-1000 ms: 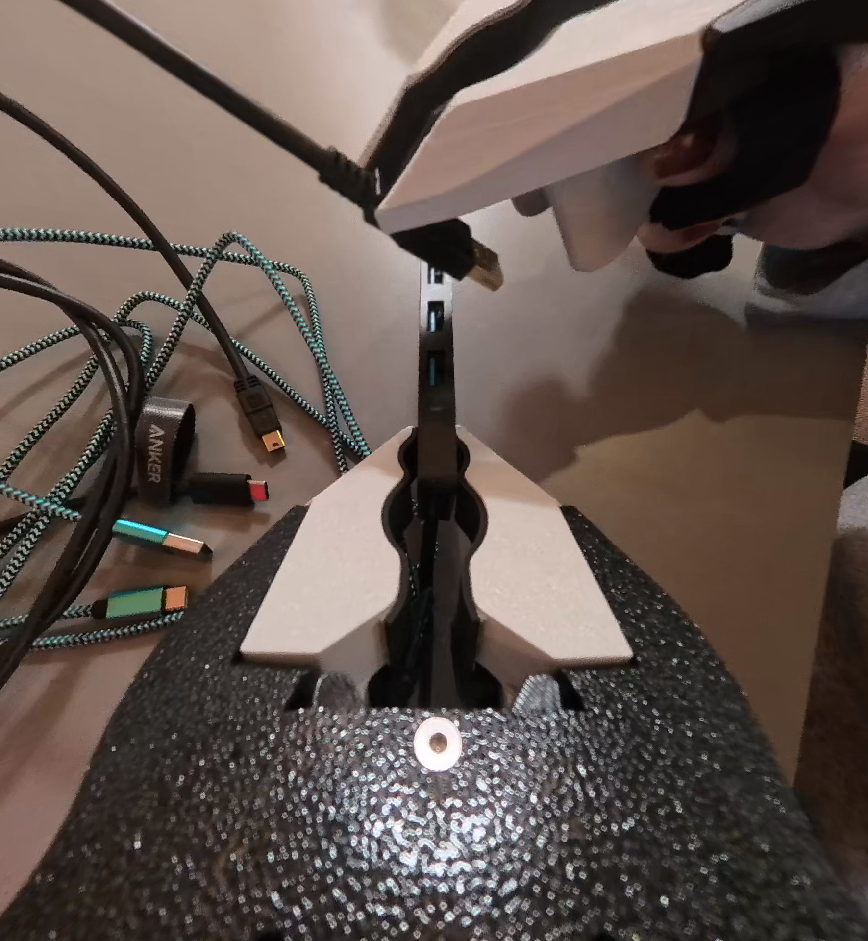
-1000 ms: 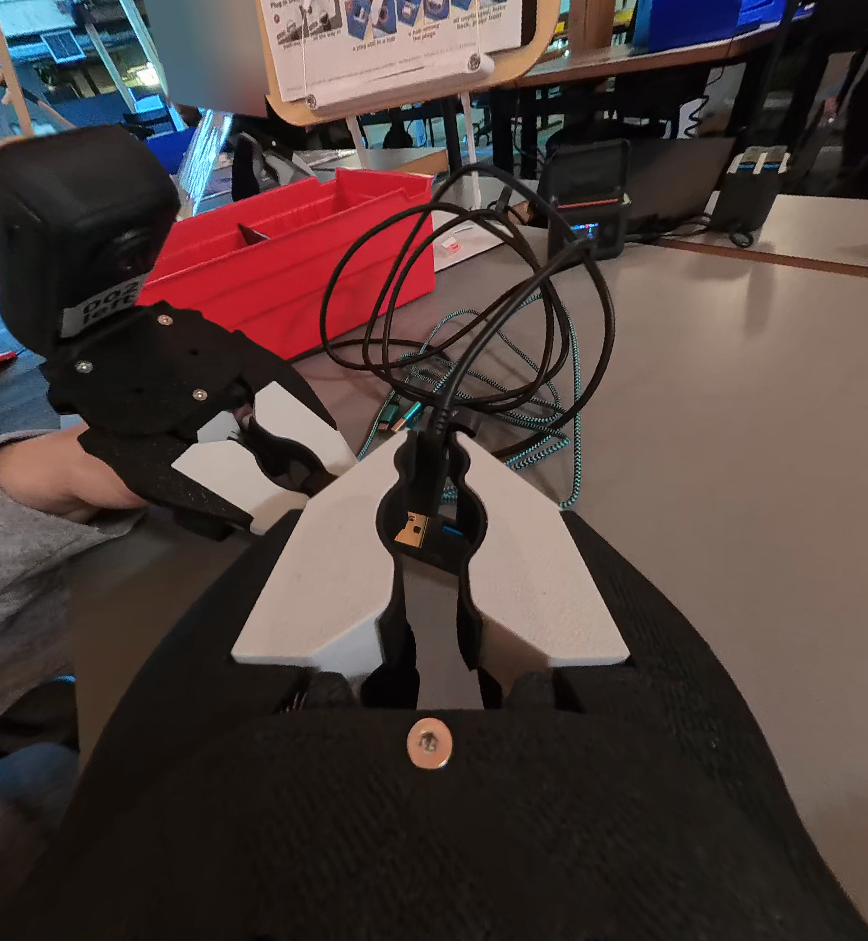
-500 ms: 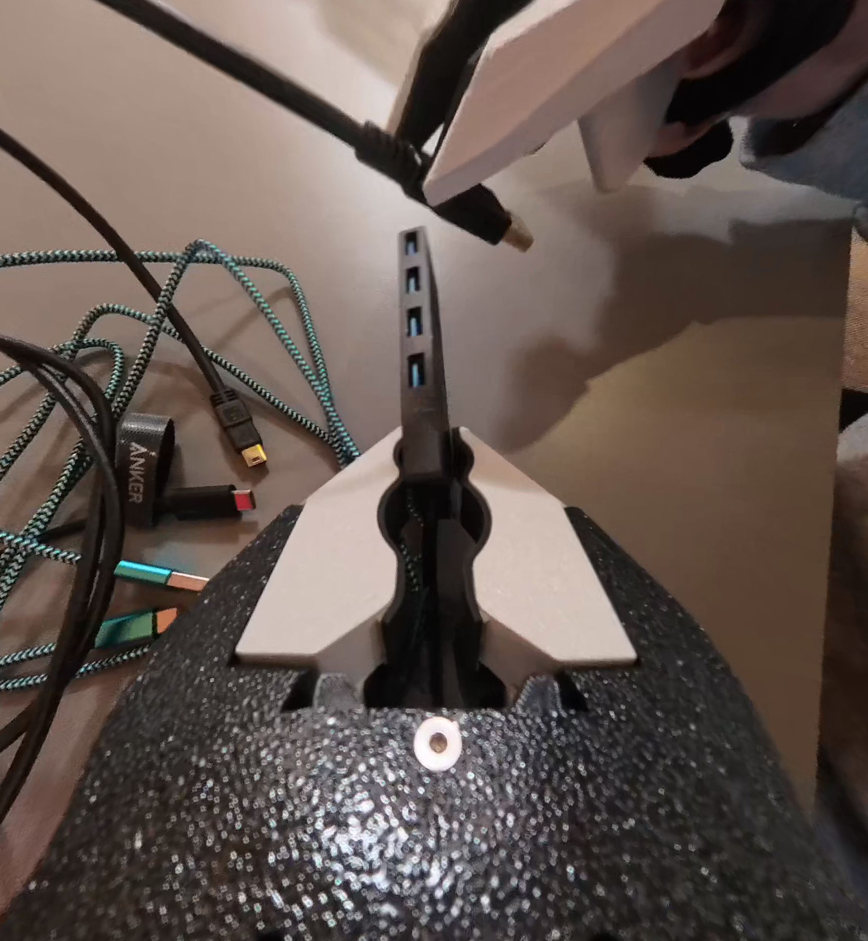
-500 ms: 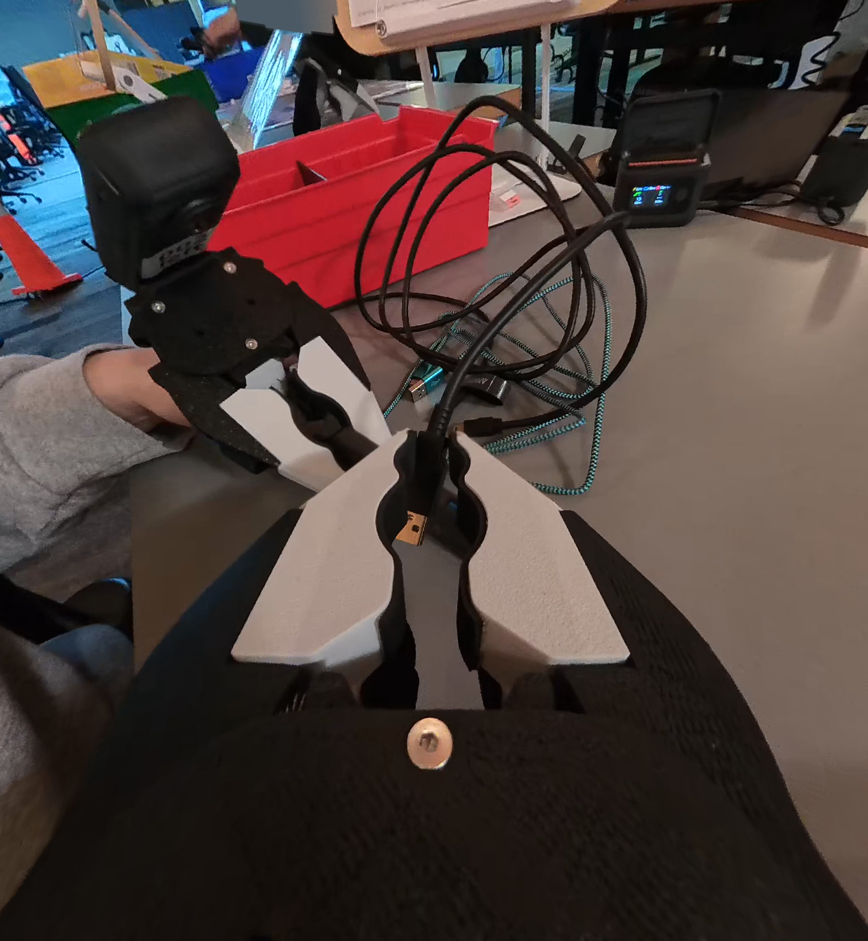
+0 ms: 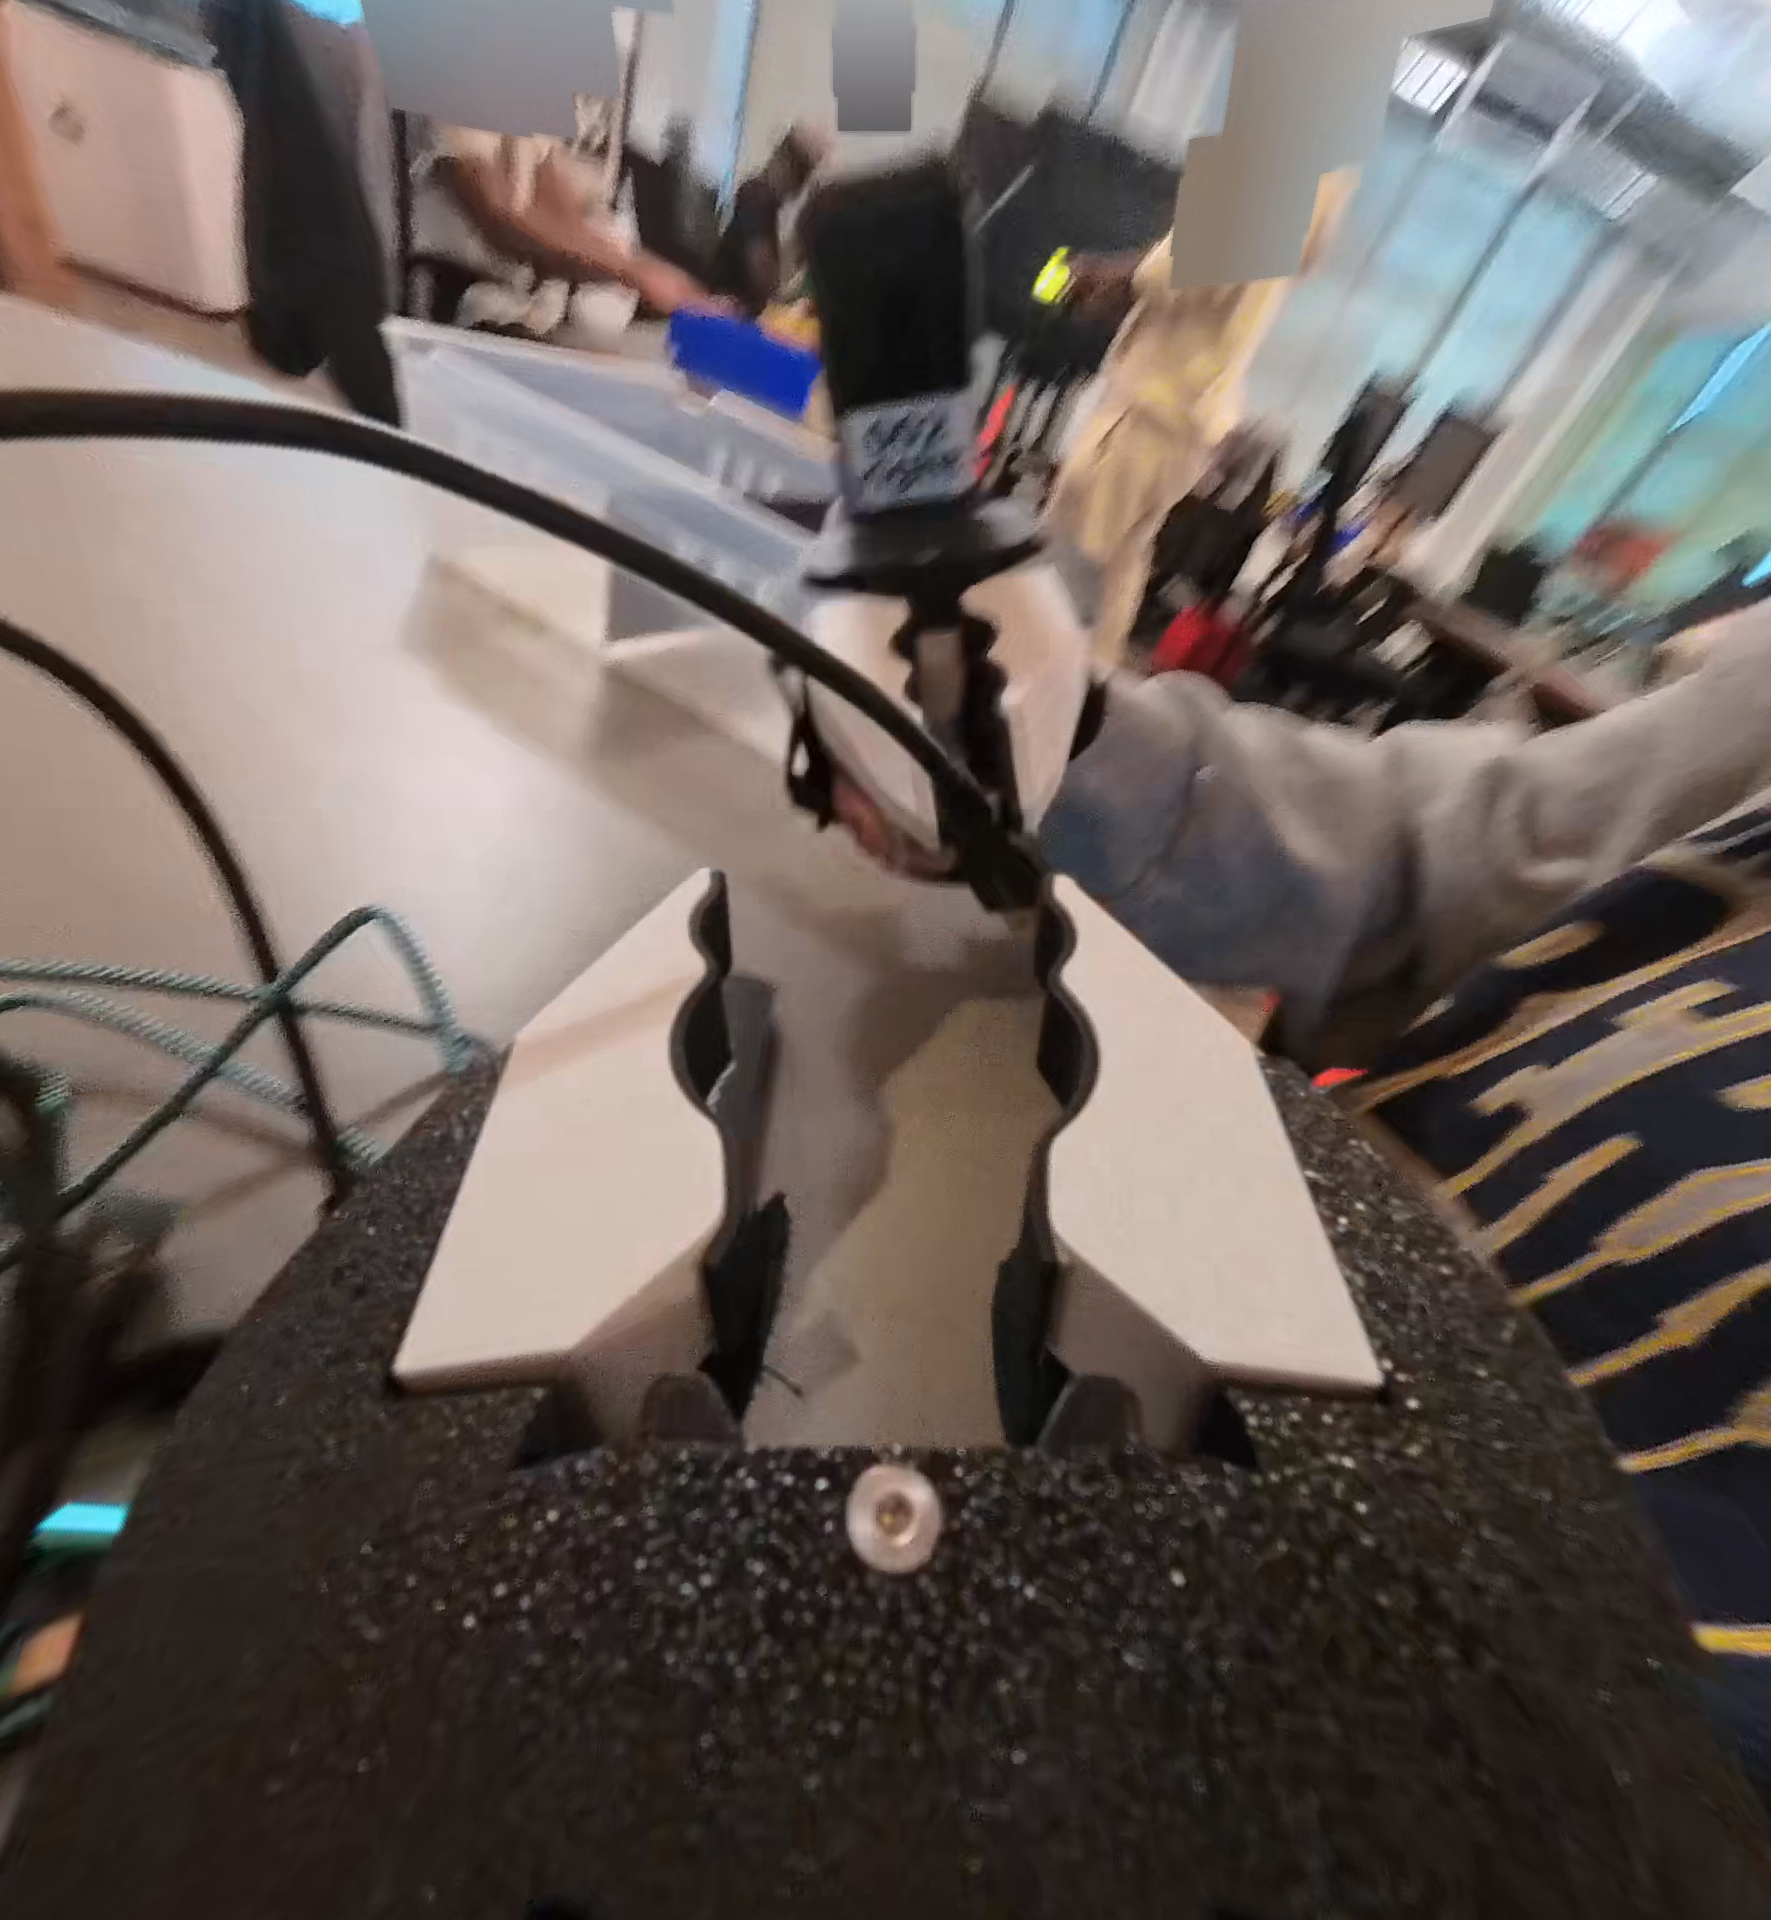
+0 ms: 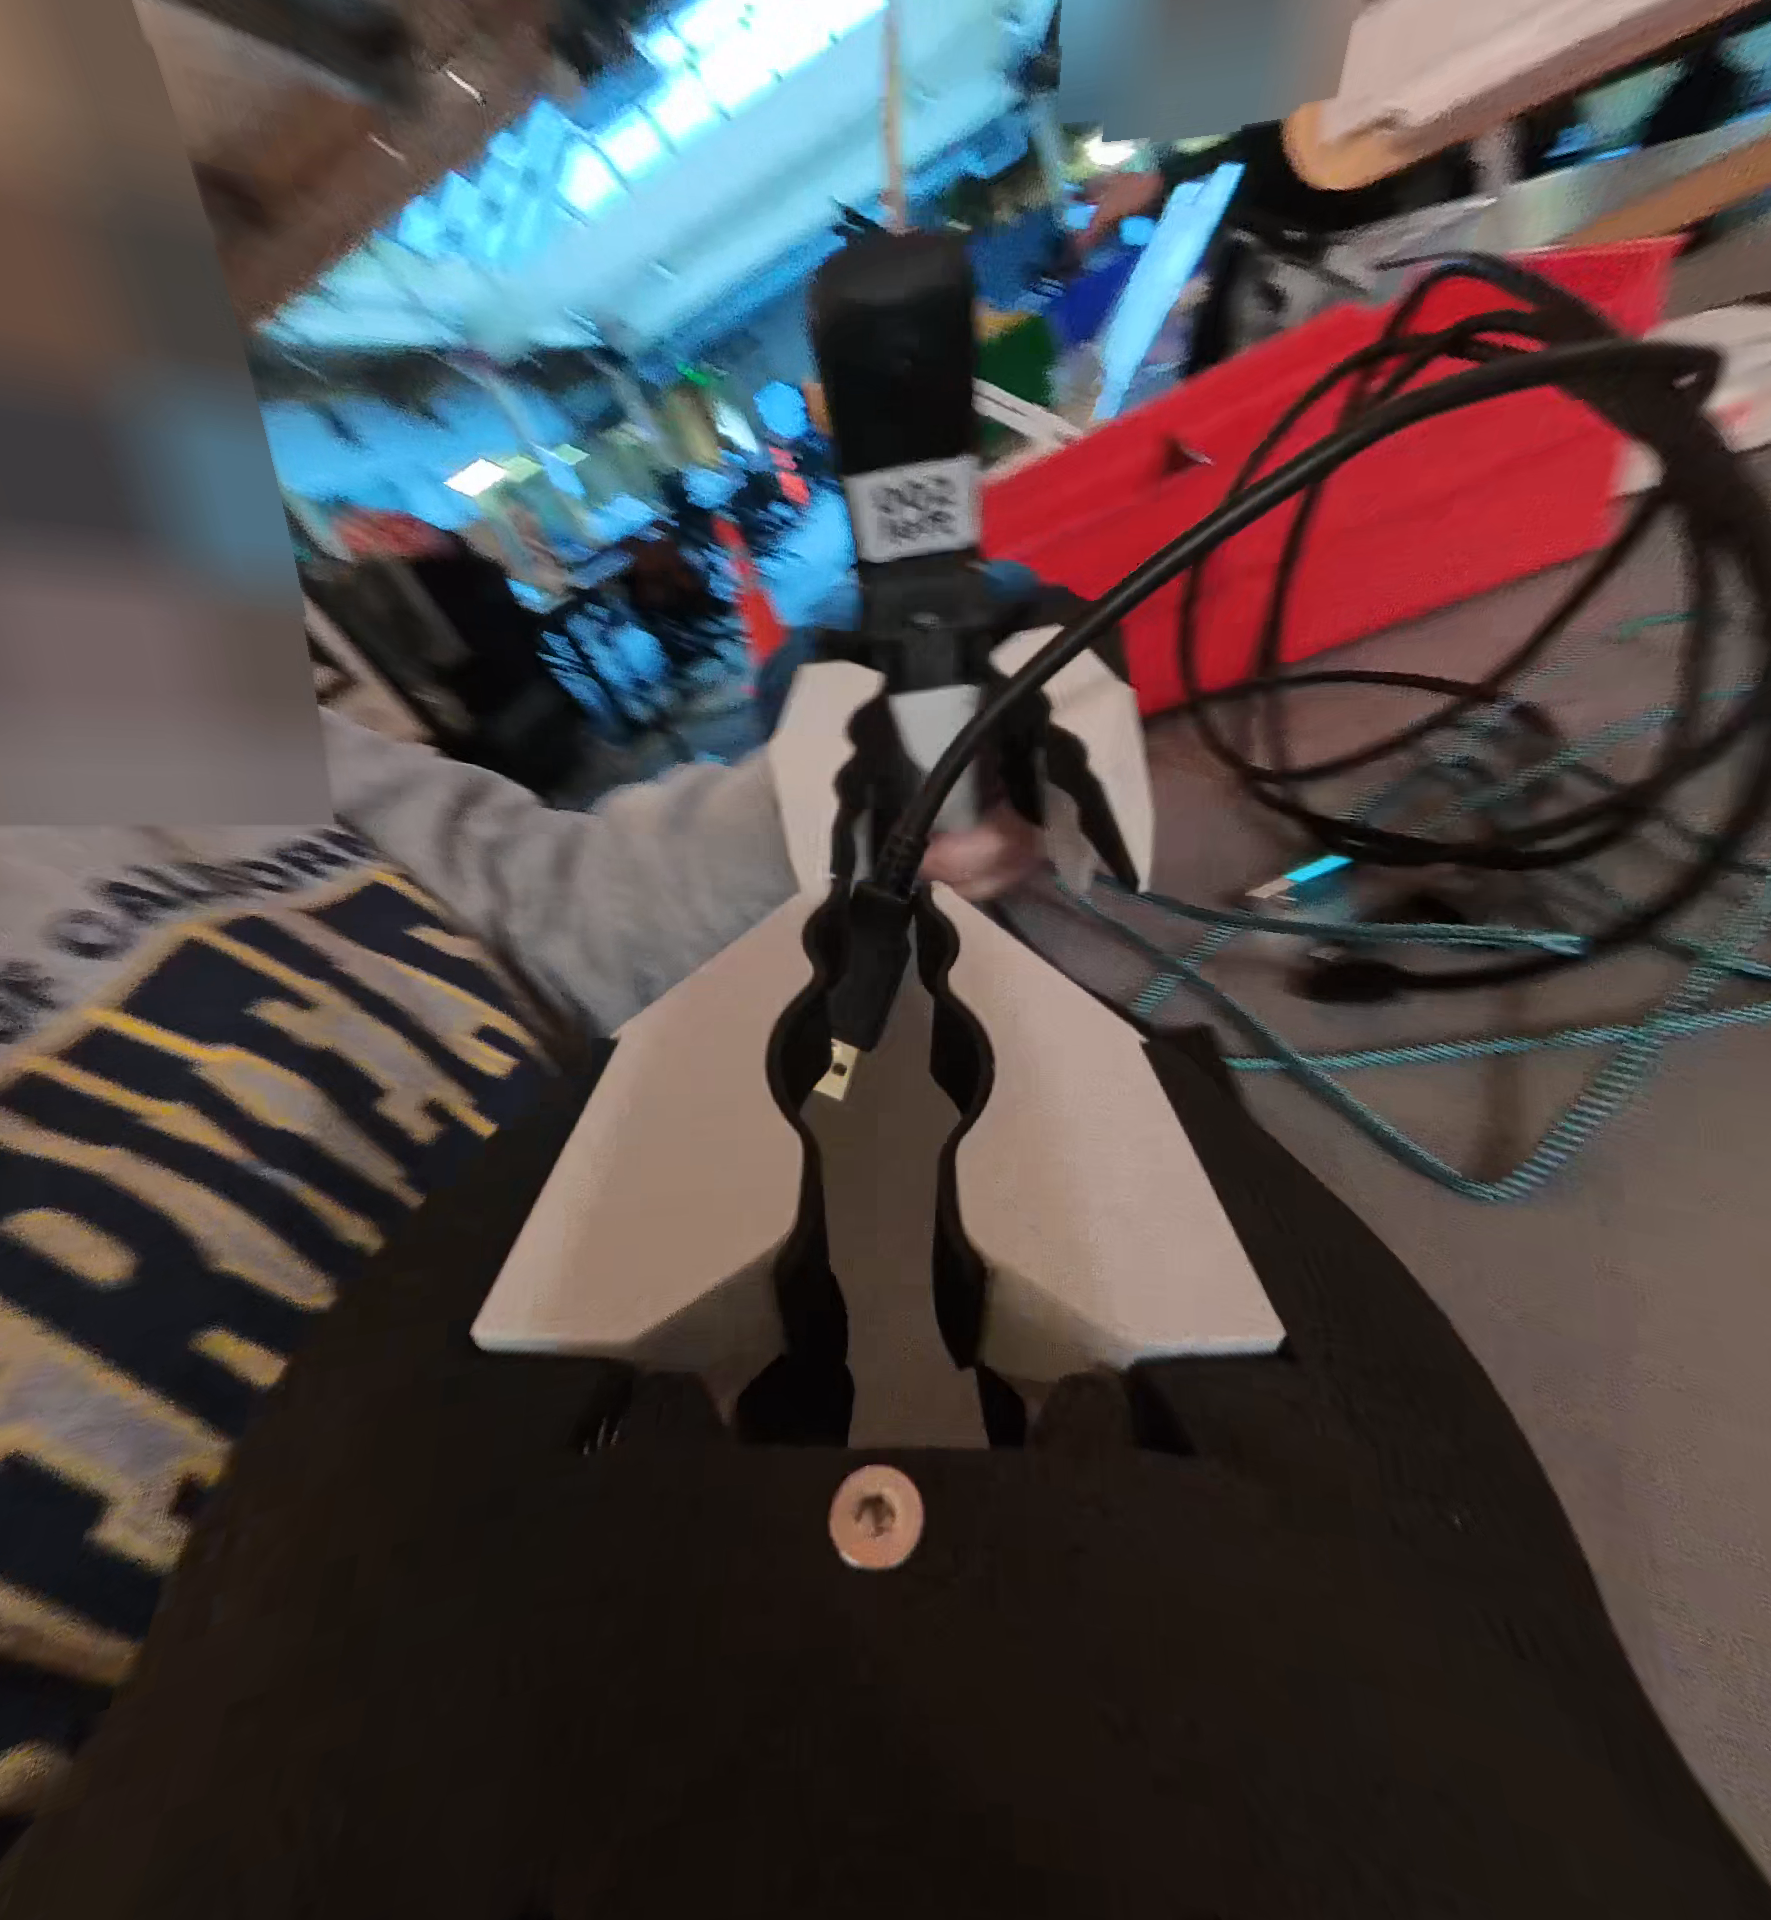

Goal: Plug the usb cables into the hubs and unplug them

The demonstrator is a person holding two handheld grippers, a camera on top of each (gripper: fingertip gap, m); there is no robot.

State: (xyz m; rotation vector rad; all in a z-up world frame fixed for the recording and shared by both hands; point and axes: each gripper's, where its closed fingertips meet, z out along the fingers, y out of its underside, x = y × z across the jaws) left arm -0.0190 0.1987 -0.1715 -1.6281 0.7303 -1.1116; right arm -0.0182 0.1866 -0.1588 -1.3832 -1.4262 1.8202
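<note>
The right gripper (image 6: pixel 876 925) pinches the black usb cable (image 6: pixel 1151 603) by its plug (image 6: pixel 865 987), with the metal tip pointing back at 6 o'clock. The left gripper (image 5: pixel 886 914) is spread wide with nothing between its fingers, and no hub can be seen in either view. The plug is not in any hub, and more cables (image 6: pixel 1483 997) lie on the bench (image 5: pixel 237 665) at 3 o'clock, so it looks like plugging work is left.

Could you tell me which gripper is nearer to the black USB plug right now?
The right gripper: it is shut on the black USB plug. The left gripper stands open facing it, holding nothing, with the plug just beyond its fingertips.
</note>
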